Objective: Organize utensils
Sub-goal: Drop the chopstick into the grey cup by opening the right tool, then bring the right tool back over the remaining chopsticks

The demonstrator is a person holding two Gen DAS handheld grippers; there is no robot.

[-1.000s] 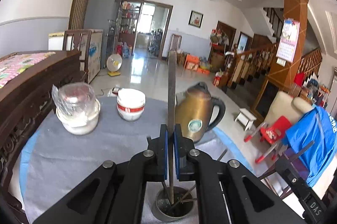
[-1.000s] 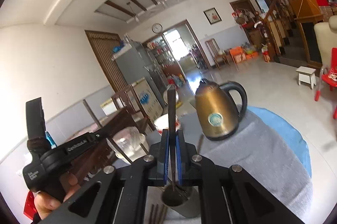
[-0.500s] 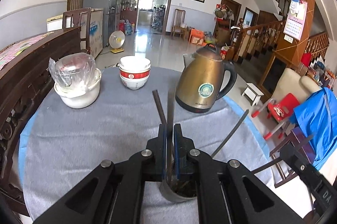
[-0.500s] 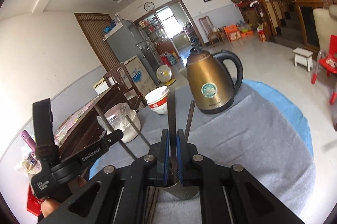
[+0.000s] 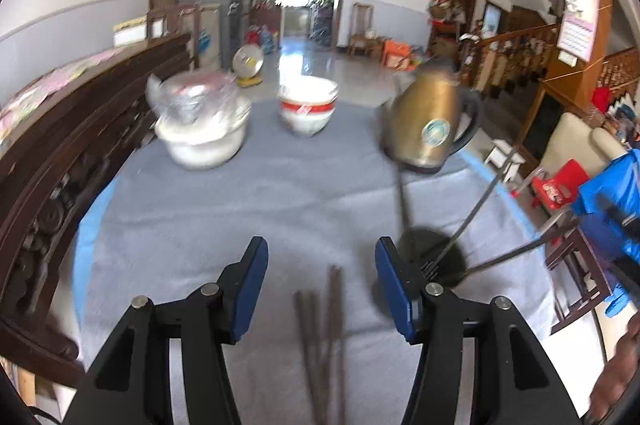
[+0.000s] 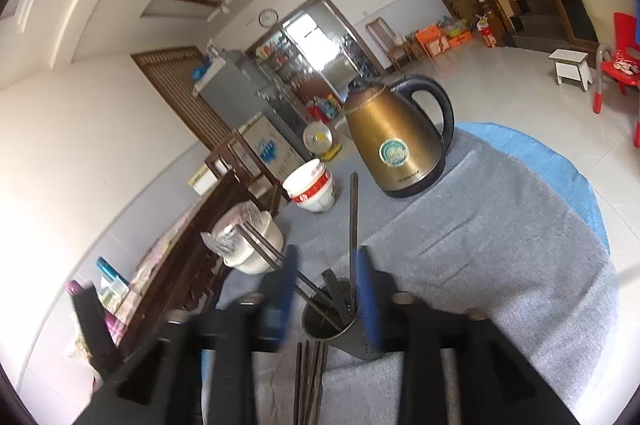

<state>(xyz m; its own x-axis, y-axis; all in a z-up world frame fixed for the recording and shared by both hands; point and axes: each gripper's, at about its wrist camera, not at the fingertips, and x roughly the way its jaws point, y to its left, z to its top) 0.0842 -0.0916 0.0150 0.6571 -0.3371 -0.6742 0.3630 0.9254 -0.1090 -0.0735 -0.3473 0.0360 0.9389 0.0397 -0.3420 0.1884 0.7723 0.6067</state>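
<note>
On the far left of the surface [image 5: 240, 209], draped in grey cloth, sits a white bowl [image 5: 200, 145] with a plastic-wrapped glass container [image 5: 192, 101] resting in it. Just to its right is a stack of white bowls with a red band [image 5: 308, 109]. Nearer the camera, in the left wrist view, the left tongs [image 5: 320, 265] have their jaws opening, blue pads well apart, and nothing is pinched between them; a loose bundle of dark chopsticks [image 5: 320, 345] lies flat on the cloth below the gap. Just right of the right-hand pad stands the dark cylindrical utensil holder [image 5: 436, 257], with several chopsticks leaning out of it toward the right and one rising nearly upright. Behind it, toward the far right of the surface, stands a bronze electric kettle [image 5: 428, 129] with a black handle.

In the right wrist view, the right tongs [image 6: 324, 289] also have their jaws opening. The utensil holder [image 6: 340, 329] sits between the blurred blue pads, which are apart from the chopsticks standing in the holder [image 6: 353, 225]. More chopsticks lie on the cloth just in front of the holder.
</note>
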